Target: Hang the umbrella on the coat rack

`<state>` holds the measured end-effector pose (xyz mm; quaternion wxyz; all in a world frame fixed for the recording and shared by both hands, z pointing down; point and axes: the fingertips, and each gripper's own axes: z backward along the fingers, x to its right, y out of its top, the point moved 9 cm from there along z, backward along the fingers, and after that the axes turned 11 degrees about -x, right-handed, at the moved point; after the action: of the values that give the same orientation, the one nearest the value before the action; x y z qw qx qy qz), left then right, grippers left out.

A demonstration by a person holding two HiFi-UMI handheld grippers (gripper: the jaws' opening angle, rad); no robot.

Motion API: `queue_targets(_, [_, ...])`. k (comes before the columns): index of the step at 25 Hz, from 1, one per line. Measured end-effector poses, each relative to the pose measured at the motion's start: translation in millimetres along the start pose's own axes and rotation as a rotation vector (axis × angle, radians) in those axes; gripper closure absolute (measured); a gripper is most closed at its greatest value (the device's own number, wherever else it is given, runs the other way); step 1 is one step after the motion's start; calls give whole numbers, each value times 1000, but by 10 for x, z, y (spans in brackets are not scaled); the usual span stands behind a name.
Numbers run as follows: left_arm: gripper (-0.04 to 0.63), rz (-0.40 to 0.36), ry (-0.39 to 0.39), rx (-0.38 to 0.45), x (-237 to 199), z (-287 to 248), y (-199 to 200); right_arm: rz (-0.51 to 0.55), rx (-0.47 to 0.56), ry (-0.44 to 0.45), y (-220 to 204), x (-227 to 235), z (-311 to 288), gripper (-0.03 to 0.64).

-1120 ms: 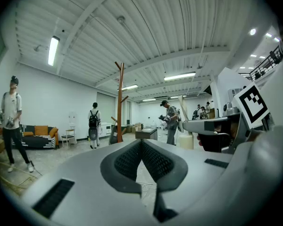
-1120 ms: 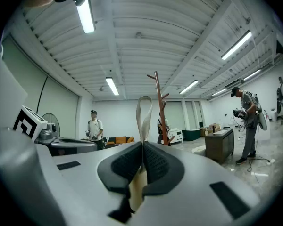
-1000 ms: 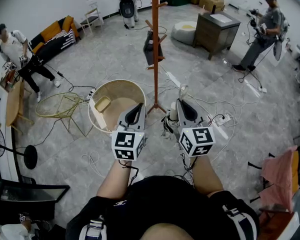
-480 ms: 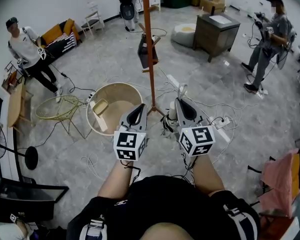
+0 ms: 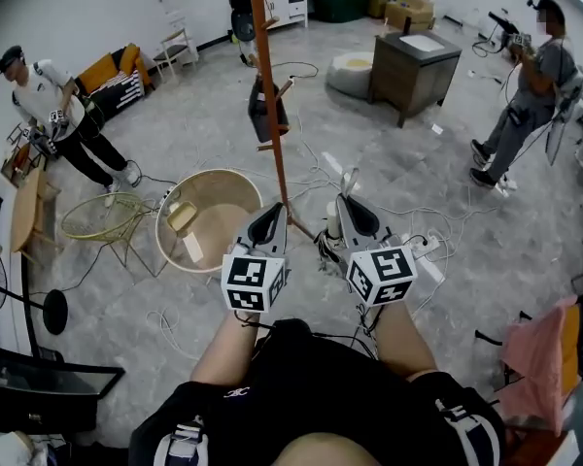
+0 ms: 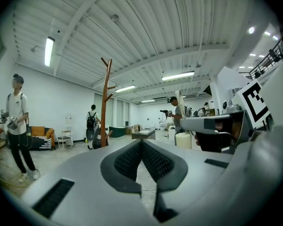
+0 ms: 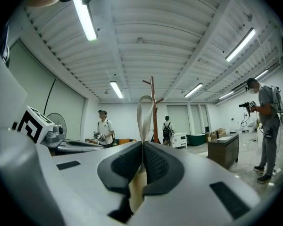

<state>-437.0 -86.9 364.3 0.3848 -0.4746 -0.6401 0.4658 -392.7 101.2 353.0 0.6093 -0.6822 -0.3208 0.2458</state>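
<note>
Right hand-held gripper [image 5: 344,202] clamped on pale umbrella strap [image 7: 143,133], loop sticking up past jaws. Rest of umbrella tucked under gripper, can't really make it out. Left hand-held gripper [image 5: 274,208] pinched closed, nothing in it. Coat rack [image 5: 272,115] just ahead, clear of strap, dark bag [image 5: 263,111] hanging on it.

You had the pale beige umbrella [image 7: 137,189] pinched in the right gripper [image 7: 142,147], and its cream strap loop [image 7: 139,118] stood upright above the jaws. The brown wooden coat rack [image 6: 105,102] stood upright well ahead of you, its short pegs angled upward.
</note>
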Motion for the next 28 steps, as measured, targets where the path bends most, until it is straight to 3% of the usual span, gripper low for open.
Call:
queue_targets(12, [577, -1, -31, 35, -94, -1285, 119, 13, -1, -3, -63, 962, -719, 597])
queue_targets(20, [577, 22, -27, 32, -353, -2645, 418, 50, -20, 49, 95, 1906, -1694, 597])
queue_targets(28, [577, 69, 39, 62, -878, -3914, 864, 92, -58, 110, 378, 2861, -2864, 597])
